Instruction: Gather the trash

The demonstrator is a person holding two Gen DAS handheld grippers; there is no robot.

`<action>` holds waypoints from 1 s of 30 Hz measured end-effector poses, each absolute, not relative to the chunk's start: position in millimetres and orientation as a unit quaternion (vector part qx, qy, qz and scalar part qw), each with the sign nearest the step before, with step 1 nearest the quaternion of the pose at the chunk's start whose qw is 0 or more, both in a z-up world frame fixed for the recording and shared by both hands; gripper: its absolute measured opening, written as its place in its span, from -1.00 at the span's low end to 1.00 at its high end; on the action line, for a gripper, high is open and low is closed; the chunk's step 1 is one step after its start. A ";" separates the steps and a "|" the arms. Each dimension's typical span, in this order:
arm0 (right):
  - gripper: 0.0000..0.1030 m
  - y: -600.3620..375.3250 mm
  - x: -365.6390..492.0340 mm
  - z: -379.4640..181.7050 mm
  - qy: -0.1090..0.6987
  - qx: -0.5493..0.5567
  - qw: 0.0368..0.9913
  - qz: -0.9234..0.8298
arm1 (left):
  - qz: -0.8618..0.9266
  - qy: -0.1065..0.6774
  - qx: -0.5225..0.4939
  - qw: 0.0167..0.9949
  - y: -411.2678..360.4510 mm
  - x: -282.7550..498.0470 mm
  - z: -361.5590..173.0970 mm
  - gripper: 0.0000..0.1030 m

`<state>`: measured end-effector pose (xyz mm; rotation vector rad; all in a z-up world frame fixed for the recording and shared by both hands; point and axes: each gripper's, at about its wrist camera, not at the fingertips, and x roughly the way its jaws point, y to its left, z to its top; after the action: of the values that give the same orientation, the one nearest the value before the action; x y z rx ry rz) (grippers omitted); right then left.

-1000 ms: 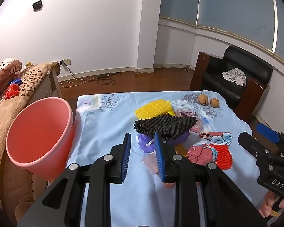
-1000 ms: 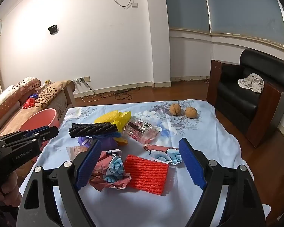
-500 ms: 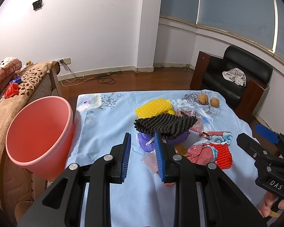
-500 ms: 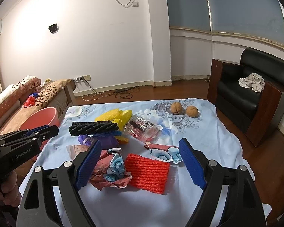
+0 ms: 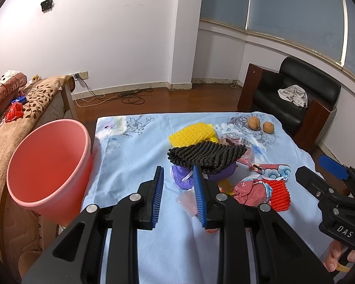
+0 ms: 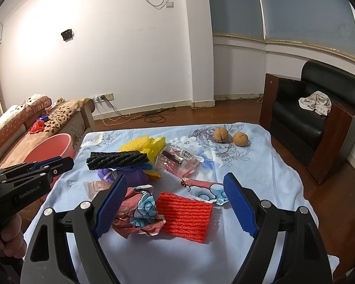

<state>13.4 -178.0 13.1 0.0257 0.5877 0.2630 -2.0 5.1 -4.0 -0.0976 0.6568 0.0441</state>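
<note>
no change vs 1s ago: left tongs [image 5: 178,179] & right tongs [image 6: 175,189] spread, empty, over trash pile [image 6: 184,215]

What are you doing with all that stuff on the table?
A person holds a gripper in each hand above a table covered with a blue cloth. Scraps lie on it: a black foam net, a yellow one, a red one and crumpled wrappers. The left gripper and right gripper are both open and hold nothing. The pink bucket beside the table looks empty, so no trash is collected yet.
</note>
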 end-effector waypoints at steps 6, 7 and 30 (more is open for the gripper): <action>0.59 -177.5 13.9 13.5 0.289 0.012 0.948 0.129 | 0.021 0.323 -0.048 0.945 4.2 -1.8 -7.1 -0.50; 0.59 -177.6 13.9 13.6 0.290 0.012 0.948 0.129 | 0.021 0.323 -0.048 0.945 4.5 -1.5 -7.0 -0.50; 0.58 -175.9 13.1 12.9 0.291 0.013 0.948 0.129 | 0.023 0.326 -0.051 0.944 4.4 -1.6 -9.5 -0.50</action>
<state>13.1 -175.9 12.9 0.0262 0.5922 0.2635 -1.6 4.4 -9.5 -0.1033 0.6650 0.0464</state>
